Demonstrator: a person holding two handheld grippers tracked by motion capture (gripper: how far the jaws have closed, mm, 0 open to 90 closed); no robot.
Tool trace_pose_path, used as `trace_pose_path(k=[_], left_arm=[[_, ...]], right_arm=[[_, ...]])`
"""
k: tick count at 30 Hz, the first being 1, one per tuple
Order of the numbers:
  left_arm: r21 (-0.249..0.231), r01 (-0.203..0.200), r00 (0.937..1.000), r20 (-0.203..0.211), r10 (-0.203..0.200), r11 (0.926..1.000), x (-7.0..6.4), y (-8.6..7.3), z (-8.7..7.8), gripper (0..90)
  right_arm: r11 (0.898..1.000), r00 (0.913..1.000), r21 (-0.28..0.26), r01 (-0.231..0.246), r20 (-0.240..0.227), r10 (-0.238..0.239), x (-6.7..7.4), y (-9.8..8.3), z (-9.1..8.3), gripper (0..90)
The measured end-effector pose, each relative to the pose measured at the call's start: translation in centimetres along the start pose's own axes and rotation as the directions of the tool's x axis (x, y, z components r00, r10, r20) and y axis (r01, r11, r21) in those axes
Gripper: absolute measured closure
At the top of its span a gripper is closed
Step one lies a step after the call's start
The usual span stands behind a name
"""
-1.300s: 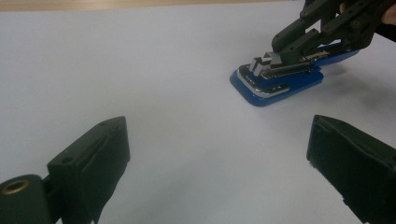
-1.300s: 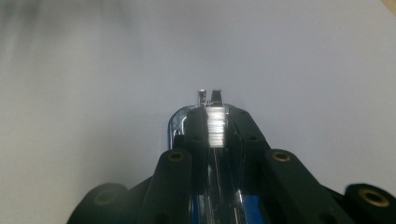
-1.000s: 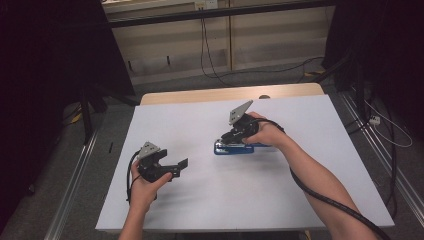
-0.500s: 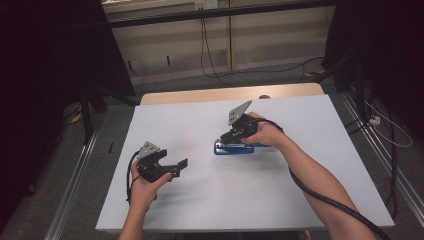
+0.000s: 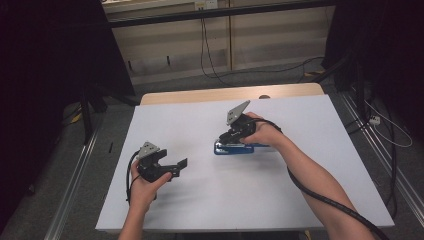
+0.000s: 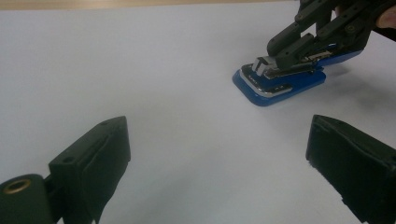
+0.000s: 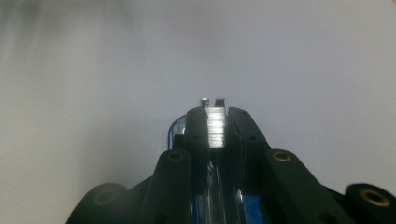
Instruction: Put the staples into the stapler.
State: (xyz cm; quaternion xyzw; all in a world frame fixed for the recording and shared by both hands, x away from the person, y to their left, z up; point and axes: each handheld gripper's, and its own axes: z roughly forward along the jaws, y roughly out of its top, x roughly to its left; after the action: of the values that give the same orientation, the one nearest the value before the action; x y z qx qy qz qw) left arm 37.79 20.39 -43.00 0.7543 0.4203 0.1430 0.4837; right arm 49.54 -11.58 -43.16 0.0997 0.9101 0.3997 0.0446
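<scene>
Stapler [image 5: 234,148], blue with a metal top, lies flat on the white table [image 5: 210,200] just right of centre in the high view. Nearer the bottom left, the left gripper [image 5: 181,165] hovers with jaws spread wide and nothing between them. Farther up, the right gripper [image 5: 226,138] is clamped on the stapler's metal top, one jaw on each side.

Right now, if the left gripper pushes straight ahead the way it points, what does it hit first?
Likely bare white table. The open left gripper aims left of the blue-and-chrome stapler held by the right gripper; depth is unclear.
</scene>
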Motion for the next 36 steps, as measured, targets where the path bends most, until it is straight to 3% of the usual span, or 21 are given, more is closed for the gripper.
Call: trace_pose_path(k=[11,20,23,36], left_arm=[[-0.002,0.004,1.0,0.0,-0.004,1.0,0.0,0.0,0.0,6.7],[-0.004,-0.002,1.0,0.004,0.002,1.0,-0.1,0.1,0.1,6.7],[-0.002,-0.007,0.9999,0.008,0.007,1.0,-0.2,0.1,0.2,6.7],[0.004,-0.012,0.9996,0.026,0.012,0.9999,-0.6,0.3,0.5,6.7]], right_arm=[[1.0,0.9998,0.002,-0.018,0.01,0.018,0.0,0.1,0.3,73.0],[0.999,0.9982,-0.023,-0.049,0.035,0.049,0.2,-0.1,-0.7,65.6],[0.996,0.9954,-0.036,-0.078,0.054,0.08,0.4,-0.3,-1.3,60.4],[0.99,0.9816,-0.066,-0.127,0.134,0.135,1.2,-1.3,-3.8,48.4]])
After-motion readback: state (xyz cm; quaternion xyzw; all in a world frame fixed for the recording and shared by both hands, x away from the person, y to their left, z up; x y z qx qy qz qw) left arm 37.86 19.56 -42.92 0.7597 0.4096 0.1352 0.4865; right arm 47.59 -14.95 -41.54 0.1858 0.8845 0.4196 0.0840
